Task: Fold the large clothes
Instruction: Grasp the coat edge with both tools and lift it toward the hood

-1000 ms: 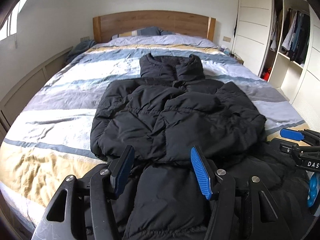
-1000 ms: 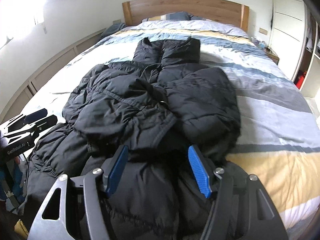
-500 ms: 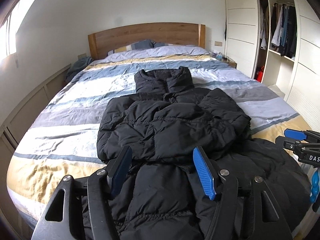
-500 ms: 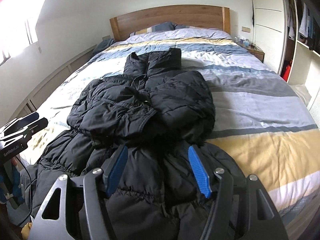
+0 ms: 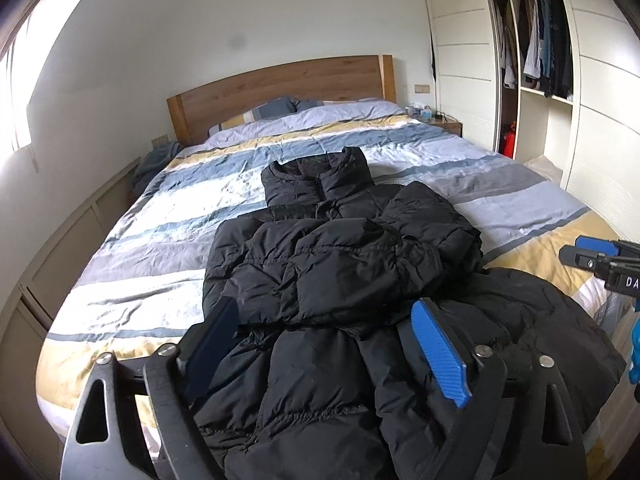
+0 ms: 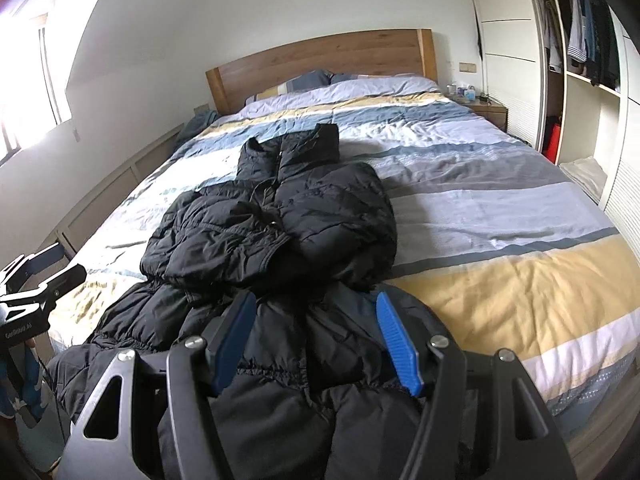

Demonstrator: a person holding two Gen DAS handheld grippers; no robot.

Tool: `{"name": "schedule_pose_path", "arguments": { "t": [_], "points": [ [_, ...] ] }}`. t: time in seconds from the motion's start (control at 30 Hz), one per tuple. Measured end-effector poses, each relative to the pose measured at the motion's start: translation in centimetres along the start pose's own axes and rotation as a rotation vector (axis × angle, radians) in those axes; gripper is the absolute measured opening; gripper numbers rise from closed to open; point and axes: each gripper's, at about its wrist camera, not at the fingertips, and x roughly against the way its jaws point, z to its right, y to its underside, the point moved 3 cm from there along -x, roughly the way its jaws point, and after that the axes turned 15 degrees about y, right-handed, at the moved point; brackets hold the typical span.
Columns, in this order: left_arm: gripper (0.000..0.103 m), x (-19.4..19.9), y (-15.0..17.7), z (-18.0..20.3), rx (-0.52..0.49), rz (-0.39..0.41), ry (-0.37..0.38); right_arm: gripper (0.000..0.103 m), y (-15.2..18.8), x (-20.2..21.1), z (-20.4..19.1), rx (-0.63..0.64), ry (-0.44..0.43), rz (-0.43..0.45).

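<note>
A black puffer jacket [image 5: 340, 272] lies lengthwise on the striped bed, collar toward the headboard, both sleeves folded in over the chest. Its hem reaches the bed's near edge [image 6: 280, 232]. My left gripper [image 5: 324, 312] hovers above the lower left part of the jacket; its jaws are opening, and the pads touch nothing. My right gripper [image 6: 315, 300] hangs over the lower right part with its blue pads apart and clear of the fabric. Each gripper also shows at the edge of the other's view: right gripper [image 5: 592, 256], left gripper [image 6: 44, 272].
The striped duvet [image 5: 140, 280] covers the whole bed, with a wooden headboard [image 5: 280, 84] and pillows at the far end. An open wardrobe [image 5: 536, 40] with hanging clothes stands on the right, a nightstand [image 5: 444, 122] beside it. Low wall panelling runs along the left.
Both grippers have drawn back from the headboard and risen, so the jacket looks farther off. The left jaws have spread wider. The jacket itself has not moved.
</note>
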Motion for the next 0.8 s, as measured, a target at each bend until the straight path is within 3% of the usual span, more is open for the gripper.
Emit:
{"name": "schedule_pose_path", "arguments": {
  "t": [0.2, 0.47, 0.67, 0.8],
  "points": [
    [0.094, -1.8, -1.7, -2.0, 0.009, -0.042, 0.015, 0.061, -1.7, -1.3, 0.5, -0.013, -0.008, -0.003],
    [0.094, -7.5, -8.8, -12.8, 0.122, -0.107, 0.05, 0.061, -9.0, -7.0, -0.6, 0.007, -0.019, 0.004],
    [0.094, -16.5, -15.2, -22.5, 0.261, -0.156, 0.094, 0.064, -17.6, -16.0, -2.1, 0.008, -0.071, -0.034],
    [0.096, -23.2, -18.7, -27.7, 0.343, -0.175, 0.103, 0.069, -23.9, -24.6, -3.3, -0.019, -0.118, -0.066]
  ]
}}
